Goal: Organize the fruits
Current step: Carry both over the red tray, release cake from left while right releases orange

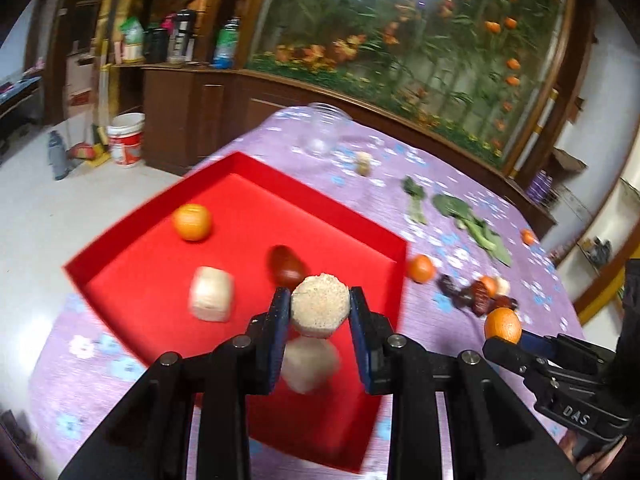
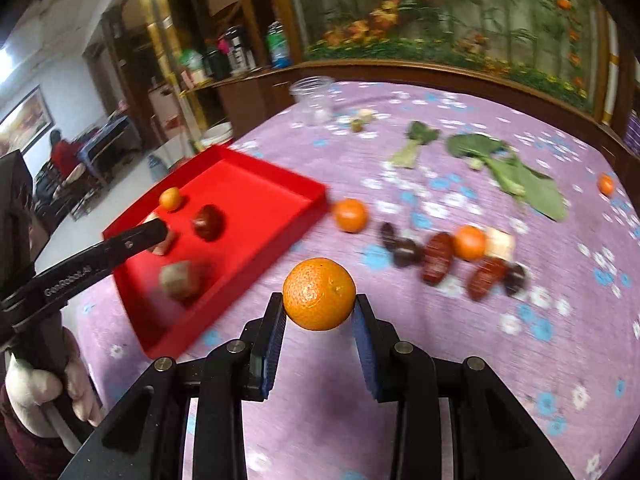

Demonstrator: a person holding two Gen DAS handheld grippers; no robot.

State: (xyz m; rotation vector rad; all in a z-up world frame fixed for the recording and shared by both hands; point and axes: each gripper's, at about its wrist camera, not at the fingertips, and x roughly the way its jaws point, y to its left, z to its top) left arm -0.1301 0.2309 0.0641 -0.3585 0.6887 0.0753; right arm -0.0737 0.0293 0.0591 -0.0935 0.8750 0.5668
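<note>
Left wrist view: a desk under a purple cloth printed with flowers stood before a dark wooden cabinet and a large mural of orange blossoms; a white bucket sat on the pale floor at upper left. The left tongs, at lower centre, were clamped on a pale, rough-surfaced cake, a short cylinder whose round face was turned toward the camera, held above the near part of the red tray. Inside the tray lay a small orange, a dark red fruit and two more pale blocks, well apart from one another. At lower right the right tongs appeared, gripping an orange.

Right wrist view: the right tongs pinched a round orange between blue pads, over bare cloth just right of the tray. At mid-right, loose on the cloth, lay more oranges, red dates with long axes running roughly toward the camera, dark fruits and leafy greens. A clear plastic cup stood at the far edge. A seated person was blurred at far left.
</note>
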